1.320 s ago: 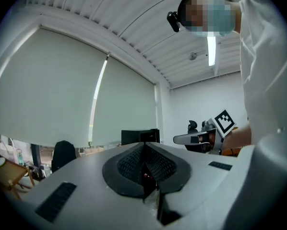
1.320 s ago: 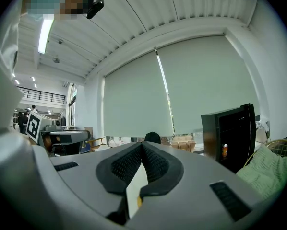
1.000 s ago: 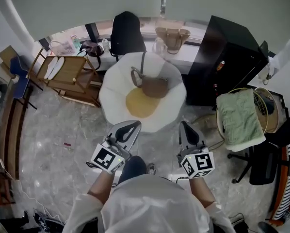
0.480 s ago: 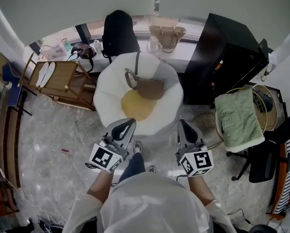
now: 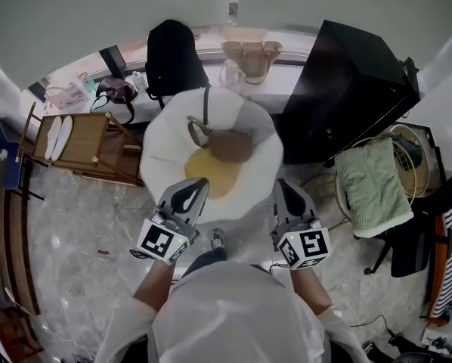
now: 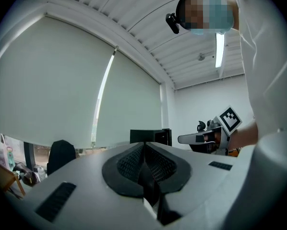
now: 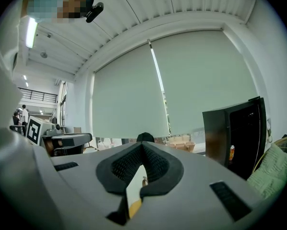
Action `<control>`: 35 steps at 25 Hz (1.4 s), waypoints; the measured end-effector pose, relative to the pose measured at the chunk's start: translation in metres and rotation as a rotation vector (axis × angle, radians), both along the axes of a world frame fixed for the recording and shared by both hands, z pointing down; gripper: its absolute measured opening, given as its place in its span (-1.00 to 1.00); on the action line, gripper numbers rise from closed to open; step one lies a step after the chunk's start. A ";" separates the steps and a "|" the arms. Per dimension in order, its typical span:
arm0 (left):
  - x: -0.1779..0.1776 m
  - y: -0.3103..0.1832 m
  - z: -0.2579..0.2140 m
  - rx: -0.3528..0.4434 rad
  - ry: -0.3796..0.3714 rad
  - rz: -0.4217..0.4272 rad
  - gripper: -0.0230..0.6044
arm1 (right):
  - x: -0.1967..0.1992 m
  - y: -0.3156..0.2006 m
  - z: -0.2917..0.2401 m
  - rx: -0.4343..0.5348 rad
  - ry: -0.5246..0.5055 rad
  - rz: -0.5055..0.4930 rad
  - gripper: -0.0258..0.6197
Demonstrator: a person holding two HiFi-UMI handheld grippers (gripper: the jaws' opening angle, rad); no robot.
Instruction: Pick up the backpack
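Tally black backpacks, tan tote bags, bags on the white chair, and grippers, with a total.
Black fabric backpack: 1
Tan tote bag: 1
Brown leather shoulder bag on the white round chair: 1
Grippers: 2, left gripper and right gripper
Total: 5

Handbag (image 5: 230,145) on white seat (image 5: 165,151) — black cabinet (image 5: 339,89)

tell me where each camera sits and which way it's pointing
Head view: on the person's head, looking steeply down at the white round seat and black backpack; the person's torso, left gripper and right gripper show below.
Left gripper view: rides the left gripper, looking level along its shut jaws toward the window blind; the torso and the right gripper show at right.
Right gripper view: rides the right gripper, same heading, jaws shut; left gripper at left.
Shared: both gripper views show the backpack and black cabinet.
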State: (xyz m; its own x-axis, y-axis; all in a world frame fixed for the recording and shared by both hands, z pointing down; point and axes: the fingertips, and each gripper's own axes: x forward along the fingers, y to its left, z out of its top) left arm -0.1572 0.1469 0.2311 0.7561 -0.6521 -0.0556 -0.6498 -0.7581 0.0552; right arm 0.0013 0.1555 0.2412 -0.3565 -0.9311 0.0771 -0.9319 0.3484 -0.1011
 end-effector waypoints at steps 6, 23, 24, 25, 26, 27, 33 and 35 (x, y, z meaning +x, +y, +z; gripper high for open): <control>-0.011 -0.037 0.008 -0.014 -0.027 0.021 -0.82 | -0.010 -0.030 -0.002 0.004 0.006 0.023 -0.86; 0.029 -0.096 0.012 -0.018 -0.037 -0.023 -0.82 | 0.016 -0.094 -0.002 -0.006 0.009 -0.056 -0.86; 0.032 -0.103 0.012 -0.018 -0.038 -0.035 -0.82 | 0.018 -0.101 -0.003 0.002 0.007 -0.069 -0.86; 0.034 -0.110 0.012 -0.019 -0.038 -0.047 -0.82 | 0.021 -0.108 -0.002 0.003 0.012 -0.085 -0.86; 0.036 -0.117 0.013 -0.018 -0.038 -0.059 -0.82 | 0.023 -0.115 -0.001 0.000 0.020 -0.100 -0.86; 0.039 -0.124 0.013 -0.016 -0.039 -0.072 -0.82 | 0.027 -0.123 0.000 0.001 0.026 -0.114 -0.86; 0.057 -0.162 0.016 -0.011 -0.043 -0.130 -0.82 | 0.044 -0.169 0.004 0.017 0.019 -0.173 -0.86; 0.062 -0.171 0.019 -0.013 -0.042 -0.136 -0.83 | 0.047 -0.180 0.008 0.012 0.018 -0.180 -0.86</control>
State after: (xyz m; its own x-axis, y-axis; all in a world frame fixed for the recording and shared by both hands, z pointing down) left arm -0.0951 -0.0237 0.2496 0.6624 -0.7489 -0.0167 -0.7482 -0.6626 0.0353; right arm 0.0480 -0.0249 0.2488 -0.5159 -0.8534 0.0741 -0.8561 0.5106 -0.0800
